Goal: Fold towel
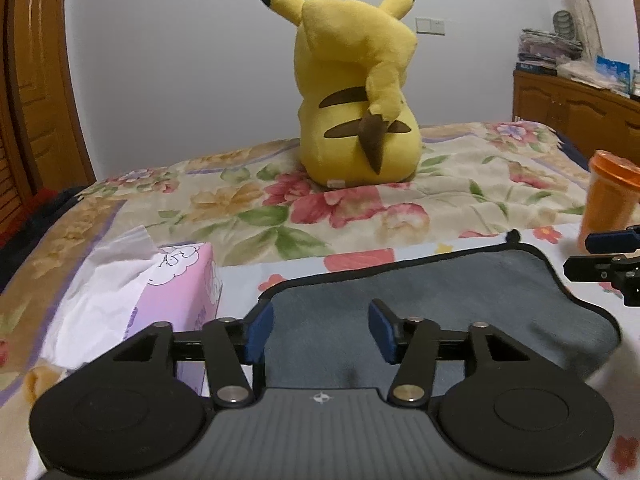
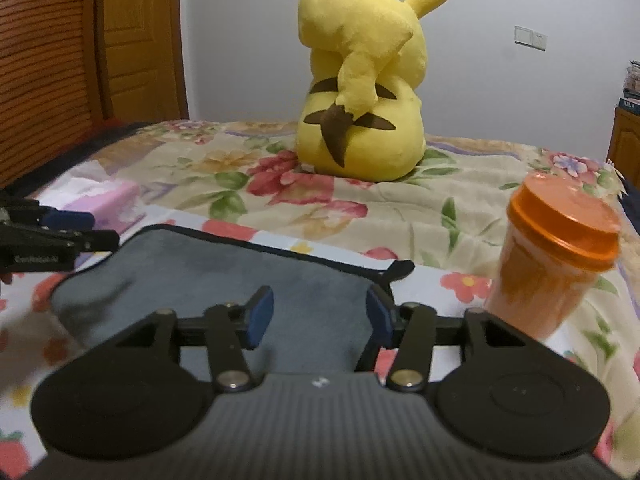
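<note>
A grey towel (image 1: 460, 304) with a dark edge lies flat on the floral bedspread, and it also shows in the right wrist view (image 2: 224, 276). My left gripper (image 1: 320, 330) is open, hovering over the towel's left part with nothing between its blue pads. My right gripper (image 2: 320, 320) is open over the towel's right part, near its right edge, also empty. The right gripper shows at the right edge of the left wrist view (image 1: 608, 256); the left gripper shows at the left edge of the right wrist view (image 2: 80, 230).
A pink tissue box (image 1: 176, 288) stands left of the towel. An orange lidded cup (image 2: 556, 256) stands right of it. A yellow plush toy (image 1: 356, 88) sits farther back on the bed (image 1: 460, 184). A wooden cabinet (image 1: 580, 108) is at far right.
</note>
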Demonstrator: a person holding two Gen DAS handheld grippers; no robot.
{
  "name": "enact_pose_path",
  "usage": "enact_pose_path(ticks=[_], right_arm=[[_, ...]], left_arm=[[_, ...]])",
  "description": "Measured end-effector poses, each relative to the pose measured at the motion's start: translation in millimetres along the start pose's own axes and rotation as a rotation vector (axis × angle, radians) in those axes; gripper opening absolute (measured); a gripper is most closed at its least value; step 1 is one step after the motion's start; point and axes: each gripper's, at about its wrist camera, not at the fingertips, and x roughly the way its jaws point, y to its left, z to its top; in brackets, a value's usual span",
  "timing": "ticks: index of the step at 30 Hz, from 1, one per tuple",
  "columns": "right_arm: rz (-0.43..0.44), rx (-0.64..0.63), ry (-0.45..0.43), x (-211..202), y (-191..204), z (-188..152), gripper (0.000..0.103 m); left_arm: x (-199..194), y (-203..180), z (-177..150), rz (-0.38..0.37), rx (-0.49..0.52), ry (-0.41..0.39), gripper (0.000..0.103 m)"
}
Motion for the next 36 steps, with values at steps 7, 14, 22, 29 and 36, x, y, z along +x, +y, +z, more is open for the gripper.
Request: enact_pose_path(ticks=[7, 14, 22, 29, 36], right_arm=[[-0.001, 0.043, -0.016, -36.3, 5.1, 0.5, 0.067], [-0.026, 0.069, -0.044, -69.9, 6.3, -6.0, 0.095], [-0.062, 0.080, -0.044, -94.7, 6.6, -11.3, 0.103], [-0.089, 0.079, -0.060, -124.9, 14.5, -10.1, 0.103], [-0.096, 0.070, -0.084, -158.1, 23.8, -3.0, 0.103]], left_arm=[[-37.2, -7.1, 3.1, -0.025, 0.006, -0.012, 0.074], [-69.9, -16.2, 2.6, -0.018, 0.021, -0.026, 0.088], [-105.1, -25.2, 5.2, -0.012, 0.006, -0.056, 0.103], [-134.3, -30.6, 9.7, -0.018, -0.005, -0.060, 0.103], [-169.9, -31.6, 16.7, 0.006, -0.012, -0.078, 0.103]])
